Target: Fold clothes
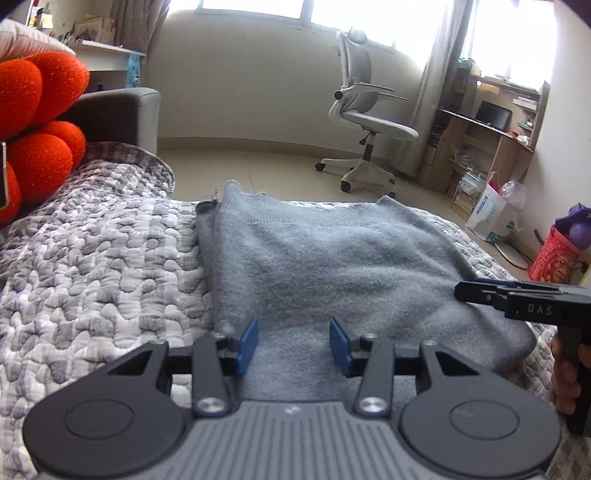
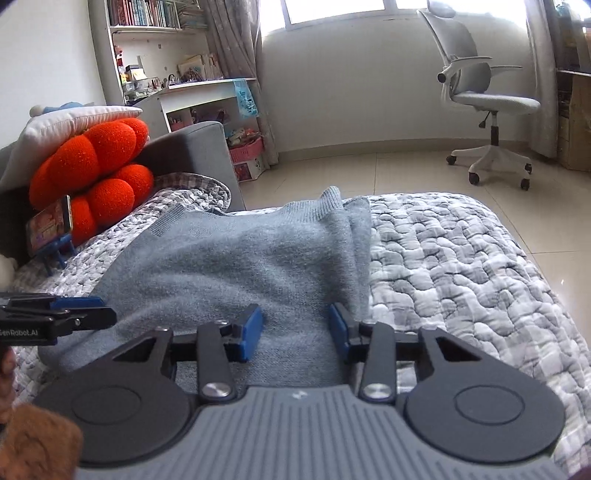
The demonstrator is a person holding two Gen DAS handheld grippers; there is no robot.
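Your left tool and right tool hover part-open and empty over the near edge of the grey sweater, folded mid-frame on the quilted bed (likely between folds); next, regrip that edge.

Orange cushion, office chair, quilt

Home bedroom: quilted bed, bookshelf, office chair, cluttered desk, curtained windows.
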